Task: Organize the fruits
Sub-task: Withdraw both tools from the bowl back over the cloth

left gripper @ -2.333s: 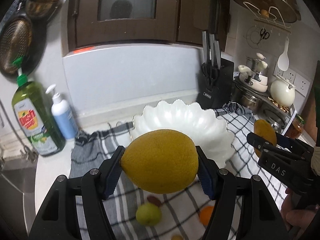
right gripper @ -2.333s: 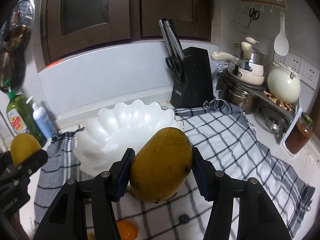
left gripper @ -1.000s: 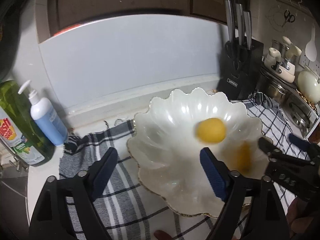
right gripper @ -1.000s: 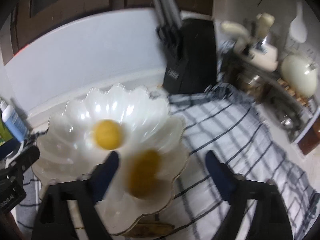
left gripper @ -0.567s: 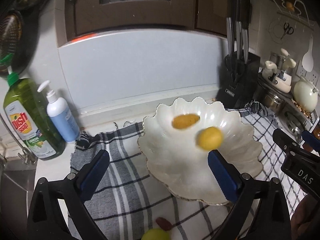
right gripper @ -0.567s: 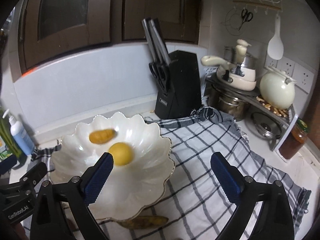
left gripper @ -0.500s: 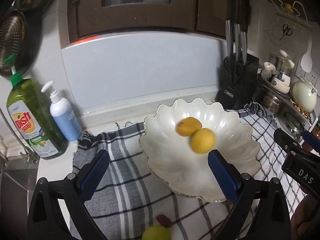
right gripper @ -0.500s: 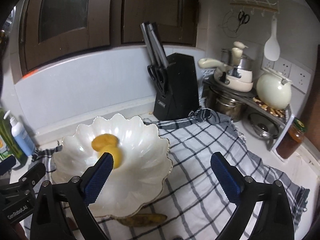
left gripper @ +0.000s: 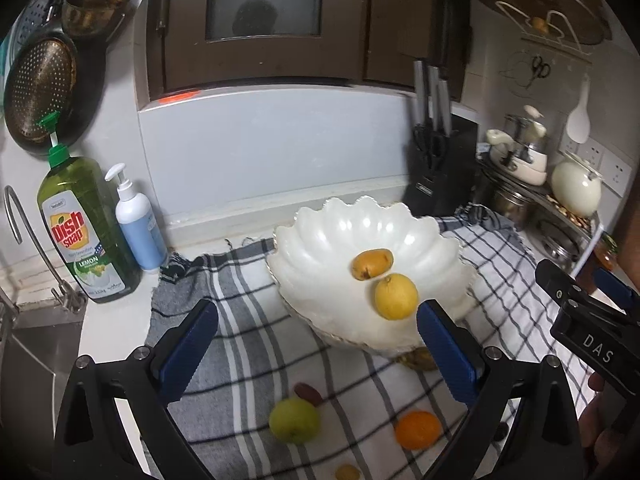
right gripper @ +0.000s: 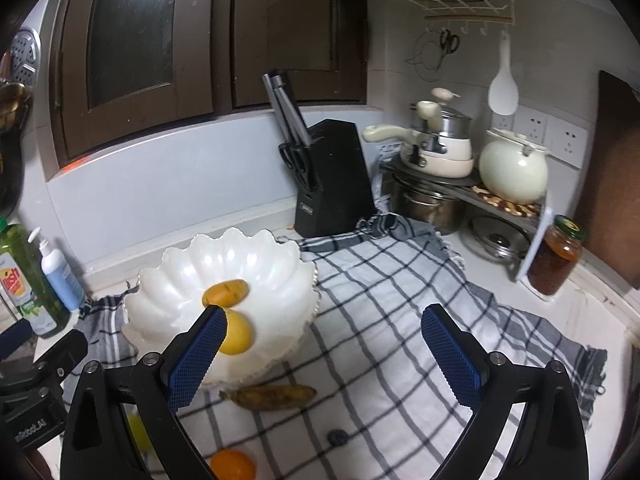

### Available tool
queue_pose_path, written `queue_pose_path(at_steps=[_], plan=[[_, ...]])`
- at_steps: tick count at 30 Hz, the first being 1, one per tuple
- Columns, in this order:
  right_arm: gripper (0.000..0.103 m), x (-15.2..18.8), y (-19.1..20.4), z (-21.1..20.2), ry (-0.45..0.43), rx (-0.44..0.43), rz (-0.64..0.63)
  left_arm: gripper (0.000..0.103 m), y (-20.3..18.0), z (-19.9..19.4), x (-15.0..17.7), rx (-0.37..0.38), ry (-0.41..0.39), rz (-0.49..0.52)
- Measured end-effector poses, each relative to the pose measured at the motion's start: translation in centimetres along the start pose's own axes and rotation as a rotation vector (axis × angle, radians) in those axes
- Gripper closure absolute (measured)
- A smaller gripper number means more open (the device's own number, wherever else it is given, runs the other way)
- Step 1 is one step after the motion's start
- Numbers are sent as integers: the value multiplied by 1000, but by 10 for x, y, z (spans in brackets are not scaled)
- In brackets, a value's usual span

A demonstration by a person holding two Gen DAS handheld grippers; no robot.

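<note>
While both grippers (left gripper: pixel 316 344) (right gripper: pixel 324 344) gape empty, lemon (left gripper: pixel 395 296) and mango (left gripper: pixel 371 263) touch — in bowl (left gripper: pixel 328 240).

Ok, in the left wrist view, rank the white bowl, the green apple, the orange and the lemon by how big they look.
1. White bowl, clearly largest.
2. Green apple, orange and lemon look much alike; the first two lie nearer the camera on the cloth, so I won't rank these three.

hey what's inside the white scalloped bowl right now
Two fruits lie in the white bowl: a mango toward the back and a lemon in front, close together. Its front floor is hidden by the left gripper's finger.
</note>
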State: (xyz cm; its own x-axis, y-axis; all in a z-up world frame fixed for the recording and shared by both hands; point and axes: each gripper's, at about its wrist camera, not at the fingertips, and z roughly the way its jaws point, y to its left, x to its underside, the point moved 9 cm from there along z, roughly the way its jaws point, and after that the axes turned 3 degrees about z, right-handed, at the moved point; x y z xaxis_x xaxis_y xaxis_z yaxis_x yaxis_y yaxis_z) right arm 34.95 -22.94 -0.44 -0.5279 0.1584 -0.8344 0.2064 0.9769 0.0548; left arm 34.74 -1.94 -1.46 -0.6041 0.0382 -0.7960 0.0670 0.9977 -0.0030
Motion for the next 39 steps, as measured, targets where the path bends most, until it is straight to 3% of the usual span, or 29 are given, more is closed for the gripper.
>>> queue_pose_path(at_steps=[16, 39], plan=[[4, 53, -50, -42, 27, 46, 26, 3, -42, -27, 50, 63, 3, 36], [5, 139, -83, -44, 141, 29, 33, 14, -72, -26, 139, 97, 78, 47]])
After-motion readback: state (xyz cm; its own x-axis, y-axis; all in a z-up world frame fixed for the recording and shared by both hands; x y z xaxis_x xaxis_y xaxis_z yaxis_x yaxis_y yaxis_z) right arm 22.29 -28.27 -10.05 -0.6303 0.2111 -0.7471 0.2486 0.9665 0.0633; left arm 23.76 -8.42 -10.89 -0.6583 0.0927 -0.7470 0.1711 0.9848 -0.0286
